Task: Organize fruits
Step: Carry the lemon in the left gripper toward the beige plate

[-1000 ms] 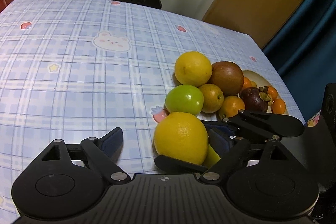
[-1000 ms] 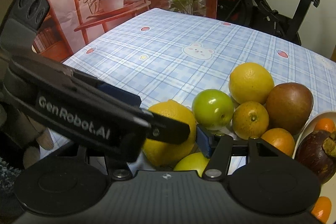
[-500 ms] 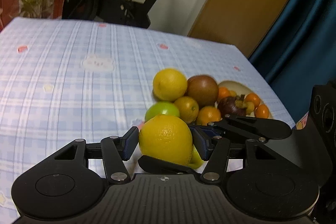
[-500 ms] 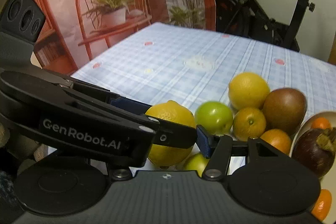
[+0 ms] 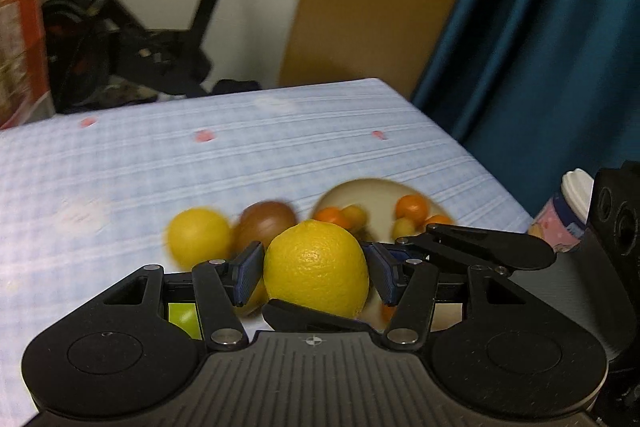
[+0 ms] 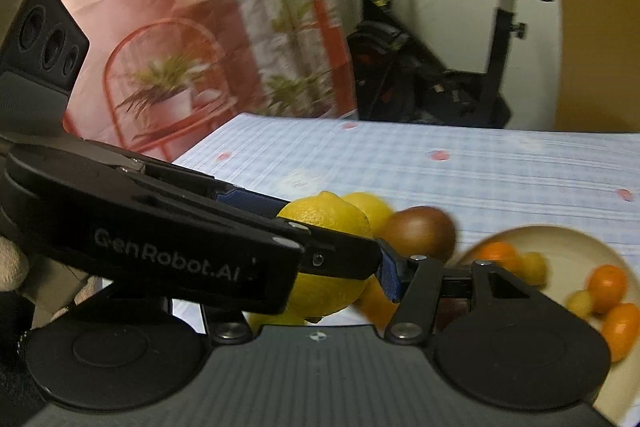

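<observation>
A big yellow lemon [image 5: 316, 275] is pinched between the blue pads of my left gripper [image 5: 314, 263], which holds it clear above the checked tablecloth [image 5: 280, 155]. In the right wrist view the same lemon [image 6: 332, 219] shows behind the left gripper's black body [image 6: 160, 239]. My right gripper [image 6: 312, 307] is right beside it, shut on a small yellow-green fruit [image 6: 272, 319] that is mostly hidden. Only its right blue pad [image 6: 388, 275] shows. Below lie a yellow fruit [image 5: 198, 237], a brown fruit [image 5: 266, 223] and a green one [image 5: 180, 319].
A cream plate [image 5: 372, 191] with several small oranges [image 5: 410, 207] sits near the table's right edge. A capped bottle [image 5: 568, 211] stands at the right. An exercise bike [image 5: 160, 27] and a teal curtain [image 5: 540, 47] are behind the table.
The left gripper's jaws closed on the lemon and lifted it off the cloth. Both grippers rose together and swung toward the plate; the right one kept its grip.
</observation>
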A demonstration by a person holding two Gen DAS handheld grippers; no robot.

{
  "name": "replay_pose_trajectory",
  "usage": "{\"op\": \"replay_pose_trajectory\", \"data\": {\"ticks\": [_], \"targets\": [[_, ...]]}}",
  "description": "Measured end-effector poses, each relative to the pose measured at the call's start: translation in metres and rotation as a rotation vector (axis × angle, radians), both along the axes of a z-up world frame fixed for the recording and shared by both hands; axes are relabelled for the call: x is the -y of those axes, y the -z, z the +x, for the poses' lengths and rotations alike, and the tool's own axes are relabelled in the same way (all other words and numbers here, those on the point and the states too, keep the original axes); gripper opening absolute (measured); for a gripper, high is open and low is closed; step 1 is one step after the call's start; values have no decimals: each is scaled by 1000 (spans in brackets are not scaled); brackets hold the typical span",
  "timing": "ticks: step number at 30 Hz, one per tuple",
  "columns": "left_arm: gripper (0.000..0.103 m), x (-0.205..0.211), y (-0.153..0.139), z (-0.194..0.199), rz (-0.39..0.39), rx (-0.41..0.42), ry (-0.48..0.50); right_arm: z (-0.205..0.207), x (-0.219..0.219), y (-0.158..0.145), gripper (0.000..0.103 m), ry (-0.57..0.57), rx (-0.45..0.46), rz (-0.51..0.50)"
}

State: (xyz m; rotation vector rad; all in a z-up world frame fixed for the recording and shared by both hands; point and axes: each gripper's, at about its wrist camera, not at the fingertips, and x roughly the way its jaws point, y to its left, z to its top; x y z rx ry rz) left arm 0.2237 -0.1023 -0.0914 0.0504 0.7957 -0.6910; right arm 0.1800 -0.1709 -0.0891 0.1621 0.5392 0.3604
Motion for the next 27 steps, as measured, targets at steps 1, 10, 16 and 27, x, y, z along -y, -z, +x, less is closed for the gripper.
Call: {"op": "replay_pose_trajectory", "data": {"ticks": [1, 10, 16, 27], "targets": [[59, 11, -2, 2, 4, 4, 16, -1, 10, -1, 58, 17, 1, 11], [59, 99, 5, 20, 40, 22, 142, -6, 89, -4, 58, 155, 8, 52], [59, 122, 22, 40, 64, -19, 158, 7, 124, 12, 58, 208, -18, 62], [60, 137, 43, 62, 69, -83, 137, 33, 141, 37, 59, 269, -82, 61]]}}
